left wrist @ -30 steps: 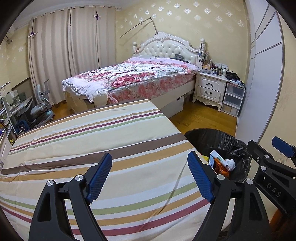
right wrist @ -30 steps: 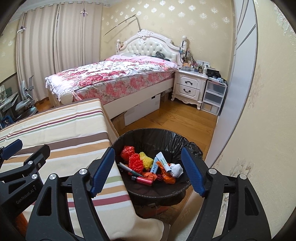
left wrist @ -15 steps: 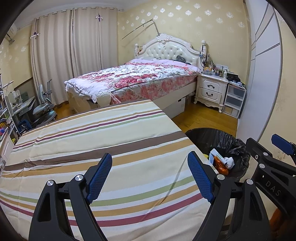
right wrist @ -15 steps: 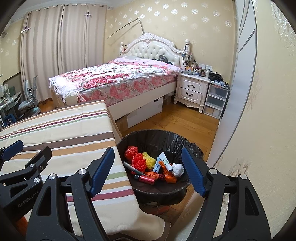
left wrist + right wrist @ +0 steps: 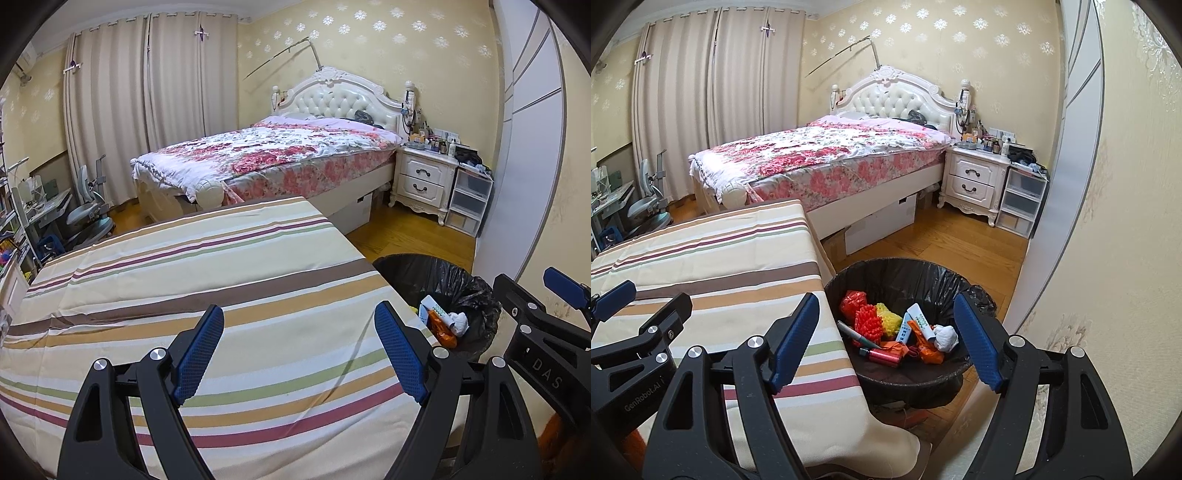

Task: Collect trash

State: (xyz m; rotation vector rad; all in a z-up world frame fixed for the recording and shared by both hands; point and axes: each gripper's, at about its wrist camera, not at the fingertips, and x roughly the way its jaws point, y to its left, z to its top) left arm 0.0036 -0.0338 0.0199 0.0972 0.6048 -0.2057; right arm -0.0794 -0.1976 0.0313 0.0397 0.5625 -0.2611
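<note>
A round bin with a black liner (image 5: 925,373) stands on the floor beside the striped table (image 5: 713,266). Inside lie several pieces of trash: red and yellow crumpled wrappers (image 5: 871,317), a pen (image 5: 857,334), a red tube (image 5: 884,356), a white tube (image 5: 921,321) and a white paper wad (image 5: 945,338). My right gripper (image 5: 884,347) hovers open above the bin with nothing between its fingers. My left gripper (image 5: 299,356) hangs open and empty over the striped tablecloth (image 5: 192,280). The bin (image 5: 448,295) shows at the right in the left wrist view.
Beyond the table stands a bed with a floral cover (image 5: 827,155). A white nightstand (image 5: 973,182) and plastic drawers (image 5: 1021,201) sit against the far wall. A sliding wardrobe door (image 5: 1067,177) rises close to the right of the bin. A desk chair (image 5: 88,214) stands far left.
Both views have drifted slightly, with the room sitting a little lower in frame than before. The jaws of both grippers keep the same spread and the trash in the bin lies unchanged.
</note>
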